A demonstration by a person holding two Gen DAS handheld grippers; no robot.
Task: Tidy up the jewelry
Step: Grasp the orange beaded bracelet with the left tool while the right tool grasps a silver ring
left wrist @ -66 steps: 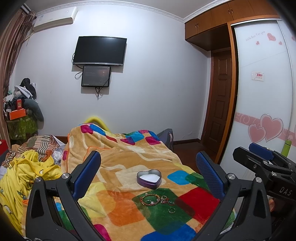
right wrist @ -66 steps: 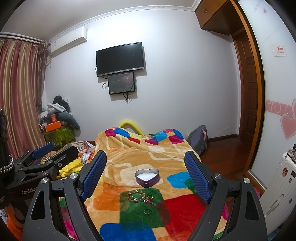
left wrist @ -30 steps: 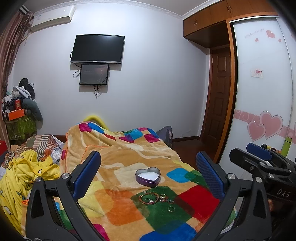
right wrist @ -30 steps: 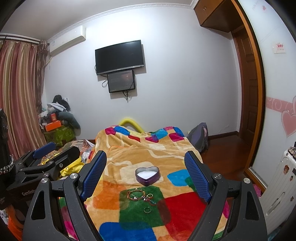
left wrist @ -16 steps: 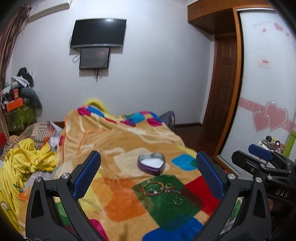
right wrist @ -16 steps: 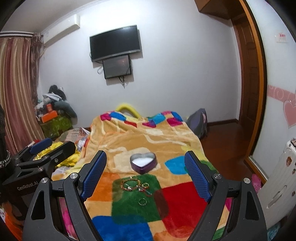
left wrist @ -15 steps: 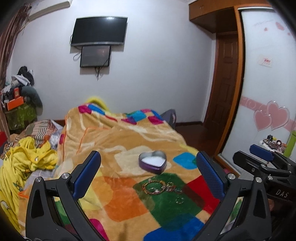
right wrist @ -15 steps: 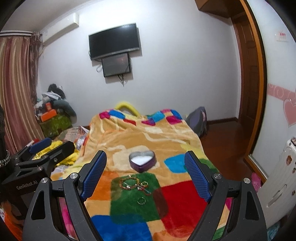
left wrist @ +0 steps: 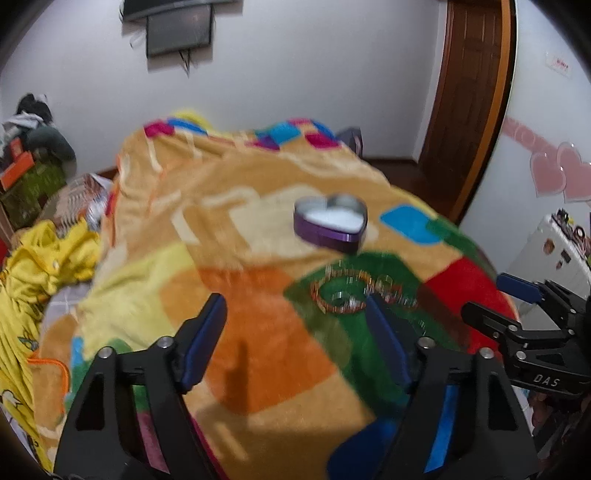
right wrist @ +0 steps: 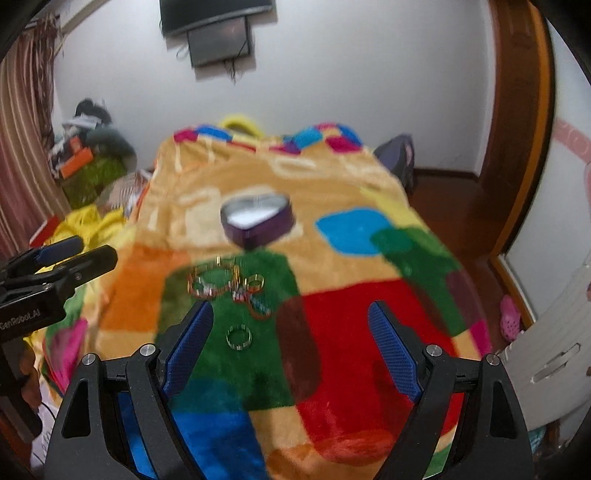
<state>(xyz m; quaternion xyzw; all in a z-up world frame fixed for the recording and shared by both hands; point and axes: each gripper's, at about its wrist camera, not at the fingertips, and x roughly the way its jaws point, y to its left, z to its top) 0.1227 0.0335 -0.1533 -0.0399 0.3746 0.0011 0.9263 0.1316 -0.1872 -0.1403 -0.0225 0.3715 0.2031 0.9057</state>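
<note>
Both grippers tip down toward the bed, so the patchwork blanket [left wrist: 258, 325] fills more of each view and the wall-mounted TV [right wrist: 218, 14] slides to the top edge. The heart-shaped tin [right wrist: 258, 219] and bracelets [left wrist: 340, 293] loom larger. The left gripper [left wrist: 295, 332] is narrowing, with nothing between its jaws.

blur: jewelry pile [left wrist: 354, 293] smeared, pieces indistinct | cut off: TV [right wrist: 218, 11] by top edge

Blanket [right wrist: 354, 325] is fuzzy plush fleece, matt. Heart tin [right wrist: 258, 219]: glossy purple metal, white lining. Rings [right wrist: 239, 336] shiny gold metal. My hand-held gripper fingers [right wrist: 391, 347]: textured blue rubber on matt black plastic.
</note>
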